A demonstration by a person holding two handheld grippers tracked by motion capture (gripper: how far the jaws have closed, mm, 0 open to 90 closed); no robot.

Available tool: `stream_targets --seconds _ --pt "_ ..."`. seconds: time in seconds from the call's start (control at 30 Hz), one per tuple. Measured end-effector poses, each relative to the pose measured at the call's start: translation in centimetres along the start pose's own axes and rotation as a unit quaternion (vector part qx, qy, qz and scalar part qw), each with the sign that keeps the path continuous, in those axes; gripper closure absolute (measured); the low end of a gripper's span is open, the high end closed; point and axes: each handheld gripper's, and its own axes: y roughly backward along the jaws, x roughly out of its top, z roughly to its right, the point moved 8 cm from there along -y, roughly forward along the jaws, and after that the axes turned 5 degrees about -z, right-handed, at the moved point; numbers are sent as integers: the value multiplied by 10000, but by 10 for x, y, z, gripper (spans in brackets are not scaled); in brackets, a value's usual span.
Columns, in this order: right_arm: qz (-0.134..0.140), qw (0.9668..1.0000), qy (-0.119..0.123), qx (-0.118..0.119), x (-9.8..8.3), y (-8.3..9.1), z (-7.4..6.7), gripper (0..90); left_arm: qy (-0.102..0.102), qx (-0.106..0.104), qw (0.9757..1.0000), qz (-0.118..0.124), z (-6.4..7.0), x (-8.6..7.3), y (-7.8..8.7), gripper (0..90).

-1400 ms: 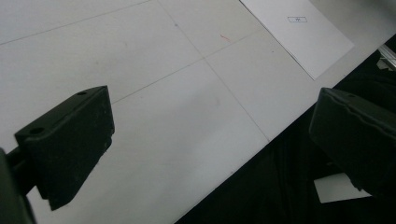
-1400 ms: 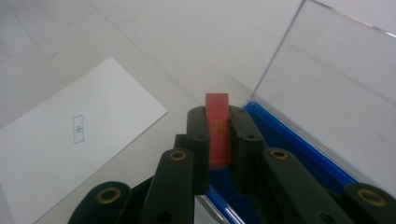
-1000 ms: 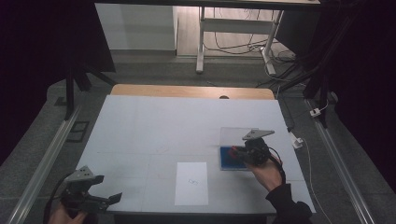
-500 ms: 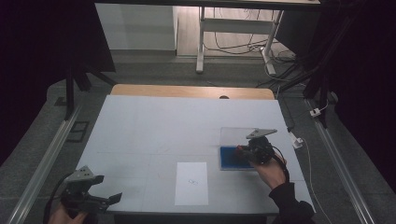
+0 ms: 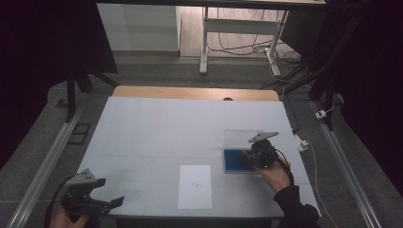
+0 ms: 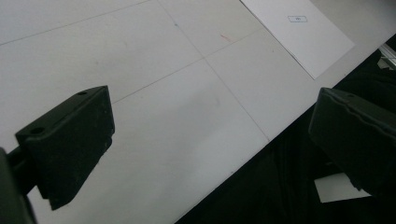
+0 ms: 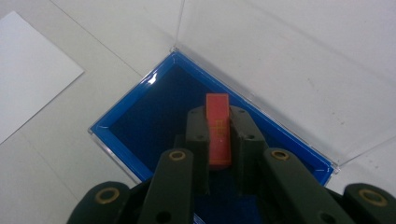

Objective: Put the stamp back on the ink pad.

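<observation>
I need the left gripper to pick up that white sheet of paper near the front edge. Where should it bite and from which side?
The white sheet lies flat on the table, so there's no raised edge to pinch. Its near short edge sits close to the table's front edge. Probably best: slide it forward until it overhangs, then have the left gripper, jaws open, close on that edge from the person's side.

Lab: railed test table [image 5: 142, 142], cables [image 5: 247, 45]

Wide open white table [image 5: 157, 128] all across the left of the blue tray [image 5: 233, 160], nothing standing there but a flat paper sheet [image 5: 195, 186] near the front edge. At the tray, the raised clear lid [image 5: 240, 138] walls off its far side, and the right tool [image 5: 247, 156] crowds the inside with a red block [image 7: 218, 128] pinched between its jaws.
</observation>
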Motion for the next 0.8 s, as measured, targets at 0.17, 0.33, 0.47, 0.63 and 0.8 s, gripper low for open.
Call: stream_targets --seconds 0.17,0.33,0.47,0.63,0.8 --pt "3 10000 12 -1 0 -1 0 780 -1 1 10000 1 0 0 0 4" --pt "107 9999 2 -33 2 1 -1 753 5 -4 10000 3 0 0 0 4" --pt "193 9998 -37 -15 4 3 -1 716 6 -4 10000 5 0 0 0 4" --pt "319 9995 -64 0 7 9 -3 626 13 -9 10000 9 0 0 0 4" --pt "445 9990 -56 5 9 15 -8 512 12 -10 10000 11 0 0 0 4"
